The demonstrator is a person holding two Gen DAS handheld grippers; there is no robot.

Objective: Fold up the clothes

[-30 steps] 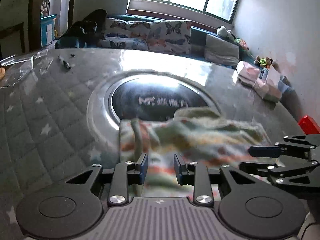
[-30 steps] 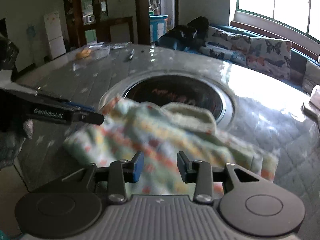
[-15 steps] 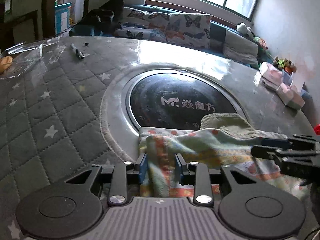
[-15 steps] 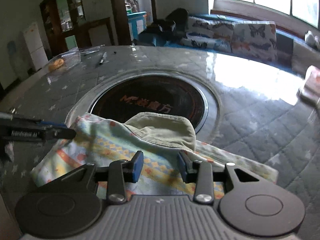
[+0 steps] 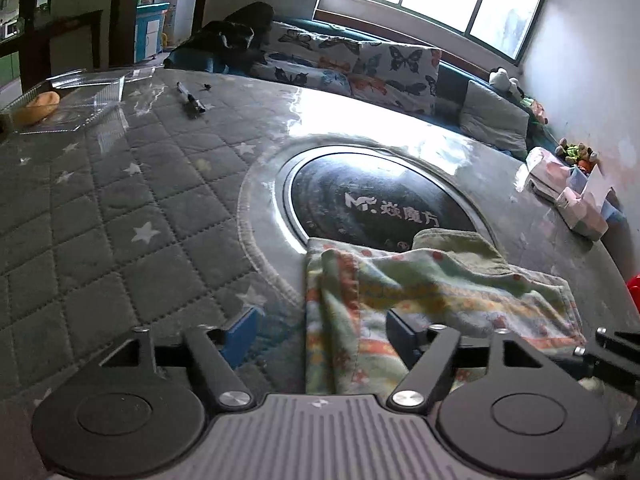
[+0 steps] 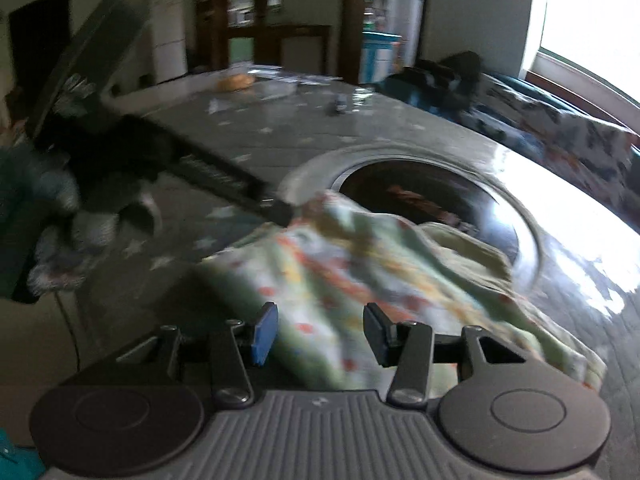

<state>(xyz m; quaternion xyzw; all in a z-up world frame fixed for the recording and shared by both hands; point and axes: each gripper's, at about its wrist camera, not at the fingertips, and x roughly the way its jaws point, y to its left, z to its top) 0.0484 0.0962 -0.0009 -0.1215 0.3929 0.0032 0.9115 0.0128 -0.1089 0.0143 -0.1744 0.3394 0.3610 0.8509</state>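
A small patterned garment (image 5: 420, 292), pale green with orange and red print, lies folded on the grey quilted table, partly over the round black inset. It also shows in the right wrist view (image 6: 360, 276). My left gripper (image 5: 322, 336) is open, its jaws wide apart over the garment's near left edge; cloth lies between them and drapes over the right finger. My right gripper (image 6: 320, 332) is open just above the garment's near edge. The left gripper's fingers (image 6: 236, 188) reach in from the left in the right wrist view.
The round black inset (image 5: 384, 204) with white lettering sits mid-table. A clear plastic tray (image 5: 64, 104) with an orange item and a dark pen (image 5: 191, 100) lie far left. Pink boxes (image 5: 568, 196) stand at the right edge. A butterfly-print sofa (image 5: 360, 64) is behind.
Both grippers have opened wide and let go of the garment, which now rests on the table. The right wrist view has swung left and is blurred.
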